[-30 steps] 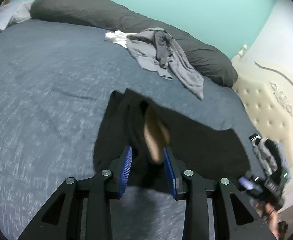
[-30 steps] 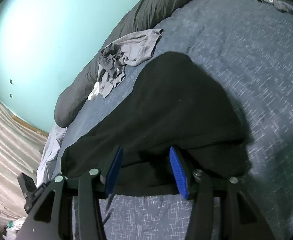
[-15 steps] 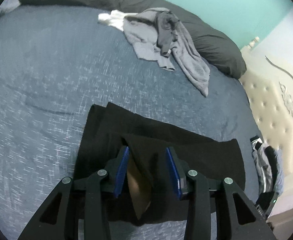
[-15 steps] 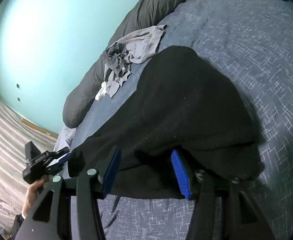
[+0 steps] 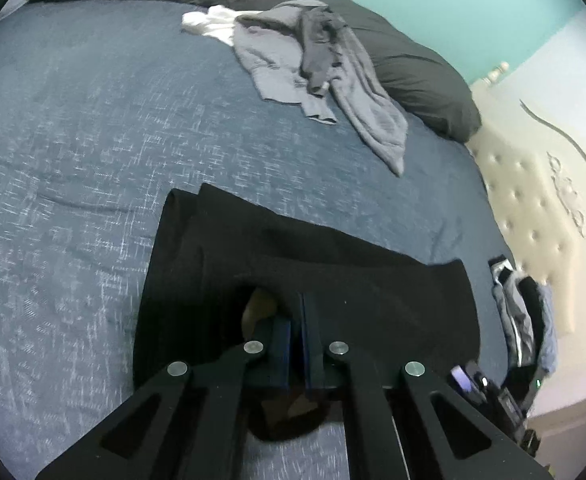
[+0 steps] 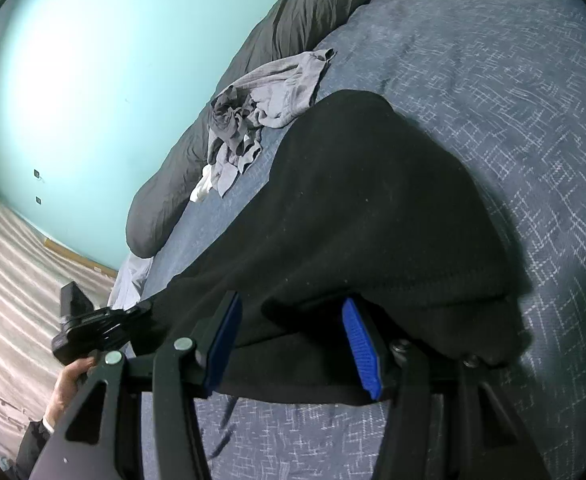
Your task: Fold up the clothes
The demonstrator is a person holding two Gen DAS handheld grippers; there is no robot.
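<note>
Black garment [image 5: 333, 280] on bed [image 5: 93, 140], left claw [image 5: 296, 312] clamped on it

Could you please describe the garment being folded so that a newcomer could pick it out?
On the blue-grey woven bedspread, look at the near edge in front of the dark grey bolster pillow. The flat black knit garment lies there; unlike the crumpled light grey clothes beyond, it is spread out.
</note>
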